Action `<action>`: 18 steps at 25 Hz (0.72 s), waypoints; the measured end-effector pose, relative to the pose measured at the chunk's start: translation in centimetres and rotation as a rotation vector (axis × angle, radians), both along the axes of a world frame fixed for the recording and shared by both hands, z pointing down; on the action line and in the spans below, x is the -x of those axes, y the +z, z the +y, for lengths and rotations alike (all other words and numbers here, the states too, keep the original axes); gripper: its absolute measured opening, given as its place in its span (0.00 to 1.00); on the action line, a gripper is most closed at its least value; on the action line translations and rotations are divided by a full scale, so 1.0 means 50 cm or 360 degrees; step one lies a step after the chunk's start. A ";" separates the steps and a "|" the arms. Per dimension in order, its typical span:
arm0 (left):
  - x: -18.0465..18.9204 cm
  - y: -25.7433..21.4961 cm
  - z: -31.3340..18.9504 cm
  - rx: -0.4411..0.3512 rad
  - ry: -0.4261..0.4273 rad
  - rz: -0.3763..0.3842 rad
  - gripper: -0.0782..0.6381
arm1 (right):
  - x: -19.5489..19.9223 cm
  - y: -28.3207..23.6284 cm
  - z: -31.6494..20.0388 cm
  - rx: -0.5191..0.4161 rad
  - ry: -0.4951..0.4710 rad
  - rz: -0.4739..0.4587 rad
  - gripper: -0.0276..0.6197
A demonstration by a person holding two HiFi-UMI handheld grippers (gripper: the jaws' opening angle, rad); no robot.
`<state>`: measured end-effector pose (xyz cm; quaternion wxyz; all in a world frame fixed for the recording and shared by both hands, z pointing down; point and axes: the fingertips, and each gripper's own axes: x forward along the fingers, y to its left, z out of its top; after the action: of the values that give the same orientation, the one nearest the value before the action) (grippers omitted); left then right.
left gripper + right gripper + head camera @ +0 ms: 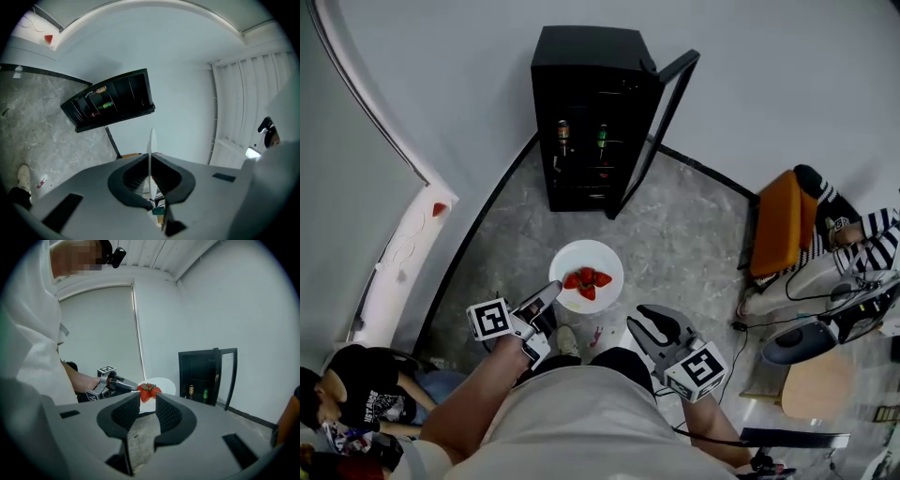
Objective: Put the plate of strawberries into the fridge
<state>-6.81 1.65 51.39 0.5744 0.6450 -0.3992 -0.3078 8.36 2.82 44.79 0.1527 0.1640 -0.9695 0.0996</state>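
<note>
A white plate carries a few red strawberries and hangs above the grey stone floor. My left gripper is shut on the plate's near-left rim. In the left gripper view the plate shows edge-on, pinched between the jaws of the left gripper. My right gripper is low at the right, open and holding nothing. The right gripper view shows the right gripper, with the plate and strawberries past its jaws. The black fridge stands ahead, its door swung open to the right.
Bottles stand on the fridge shelves. An orange seat and a seated person in striped clothes are at the right, beside cables and gear. Another person crouches at the lower left. A white ledge runs along the left.
</note>
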 end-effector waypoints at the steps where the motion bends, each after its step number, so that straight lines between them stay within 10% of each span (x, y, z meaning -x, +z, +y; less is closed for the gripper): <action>1: 0.011 -0.002 -0.024 -0.0023 0.0002 0.0025 0.14 | 0.014 0.001 -0.016 0.0014 0.0005 -0.0009 0.22; 18: 0.169 0.161 -0.473 0.0044 -0.0431 -0.0081 0.14 | 0.113 0.031 -0.428 -0.0063 -0.0312 0.0044 0.22</action>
<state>-15.28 -22.01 59.43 0.5263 0.5848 -0.5011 -0.3604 2.73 -18.58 46.33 0.1719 0.0726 -0.9804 0.0627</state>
